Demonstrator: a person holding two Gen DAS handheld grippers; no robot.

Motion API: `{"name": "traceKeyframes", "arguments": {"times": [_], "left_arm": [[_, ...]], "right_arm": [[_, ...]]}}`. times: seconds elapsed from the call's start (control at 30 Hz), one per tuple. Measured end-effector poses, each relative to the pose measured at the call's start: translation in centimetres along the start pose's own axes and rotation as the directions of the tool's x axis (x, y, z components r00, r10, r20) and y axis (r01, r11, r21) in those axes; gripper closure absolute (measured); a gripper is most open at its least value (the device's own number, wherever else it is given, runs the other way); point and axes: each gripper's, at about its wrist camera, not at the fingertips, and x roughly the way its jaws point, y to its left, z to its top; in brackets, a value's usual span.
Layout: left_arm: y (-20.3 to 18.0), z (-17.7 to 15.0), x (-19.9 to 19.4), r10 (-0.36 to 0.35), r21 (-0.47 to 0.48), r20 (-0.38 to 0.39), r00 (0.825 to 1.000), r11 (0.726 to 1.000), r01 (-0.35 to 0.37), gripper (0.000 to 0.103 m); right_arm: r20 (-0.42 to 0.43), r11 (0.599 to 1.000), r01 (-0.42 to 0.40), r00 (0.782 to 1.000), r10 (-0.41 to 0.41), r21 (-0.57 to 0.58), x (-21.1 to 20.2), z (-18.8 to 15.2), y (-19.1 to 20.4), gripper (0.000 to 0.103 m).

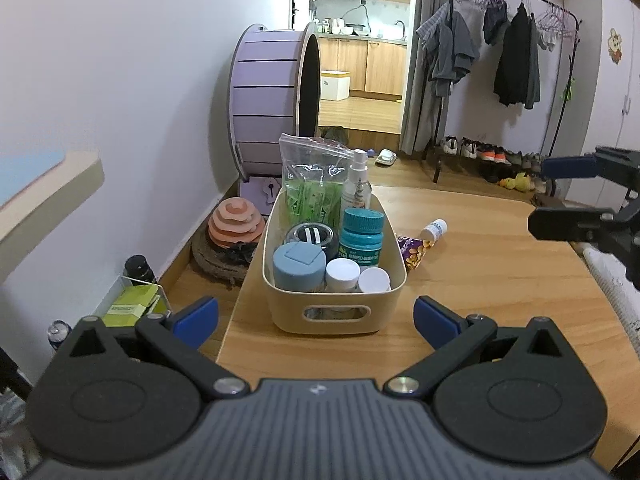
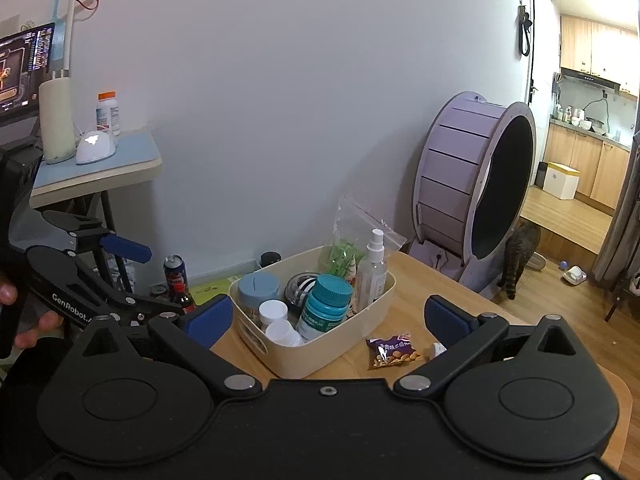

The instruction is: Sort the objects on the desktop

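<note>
1. My left gripper (image 1: 316,320) hangs just short of the cream bin (image 1: 336,304), jaws wide apart and empty, the bin's handle cutout straight ahead between them.
2. My right gripper (image 2: 328,316) is also spread wide and holds nothing. It looks down over the bin and the two loose items.
3. The bin sits on the wooden counter (image 1: 500,280) near its left edge. It already holds a teal-capped bottle (image 1: 362,236), a blue-lidded jar (image 1: 298,266), two white-capped bottles, a spray bottle (image 1: 357,184), a zip bag of green sachets (image 1: 310,184) and a dark striped object.
4. Left out: a purple snack packet (image 2: 392,352) lying flat on the counter just beside the bin's right wall, and a small white bottle (image 1: 434,230) on its side just beyond the packet. In the right wrist view my right jaw partly hides that bottle.
5. Handling, judged: the packet is light, crinkly film with loose nuts inside. It will sag and slip, so I would pinch across a sealed end, gently, to avoid crushing the contents.
6. The white bottle looks like rigid, smooth, light plastic and is likely to roll. I would take it across the body, jaws square to its axis.
7. Space in the bin is tight; the front right corner looks the most open.
</note>
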Motion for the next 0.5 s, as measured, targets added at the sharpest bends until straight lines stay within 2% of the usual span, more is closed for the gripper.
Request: {"name": "traceKeyframes", "arguments": {"times": [0.5], "left_arm": [[-0.71, 0.65, -0.99, 0.01, 0.007, -0.005, 1.0, 1.0, -0.01, 0.0]], "right_arm": [[0.014, 1.0, 0.005, 1.0, -0.005, -0.007, -0.65, 0.25, 0.07, 0.0]]}}
